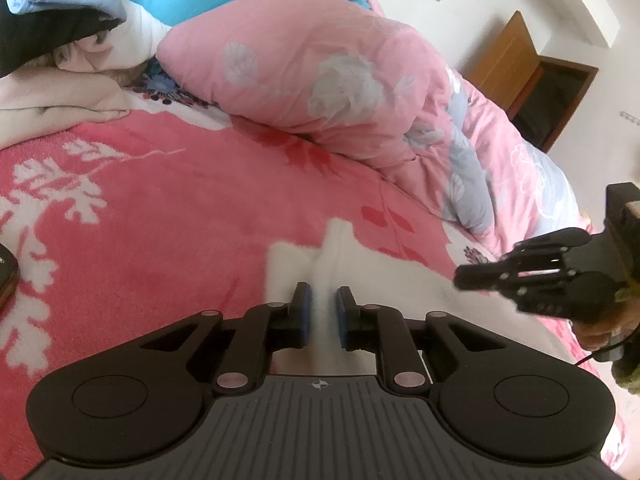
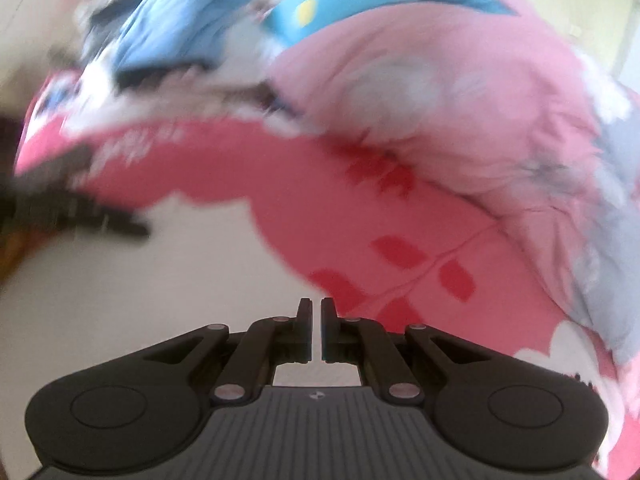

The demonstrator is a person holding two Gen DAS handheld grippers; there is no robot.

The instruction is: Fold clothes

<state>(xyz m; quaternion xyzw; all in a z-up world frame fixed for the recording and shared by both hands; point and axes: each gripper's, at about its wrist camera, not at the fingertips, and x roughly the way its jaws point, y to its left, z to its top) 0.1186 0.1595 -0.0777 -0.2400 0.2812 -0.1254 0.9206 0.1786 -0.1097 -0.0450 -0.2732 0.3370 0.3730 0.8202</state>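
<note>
The folding looks only begun, judging by how things lie: a white garment [image 1: 340, 264] is spread over the near part of the bed [image 1: 168, 216], on its pink blanket with white leaf shapes, and no finished, squared fold shows in either view. A heap of other clothes [image 1: 60, 12], blue, black and cream, is piled at the far left corner of the bed, seemingly unfolded, so most of the work appears to be left. A bunched pink quilt [image 1: 320, 80] lies along the far side, clear of the garment. The left claw [image 1: 322, 312] stands narrow, its blue pads [image 1: 305, 312] pinching a raised ridge of the white cloth between them, so it holds the garment by a gathered fold near the bed's near edge. The right claw [image 2: 316, 330] has its jaws drawn almost together with only a thin slit between them, and nothing shows in that slit; it hangs above the white cloth without visibly touching it. Its own view is heavily smeared, so the finer lie of the cloth under it cannot be told. In the left view it sits off toward the right edge of the bed, apart from the left claw.
</note>
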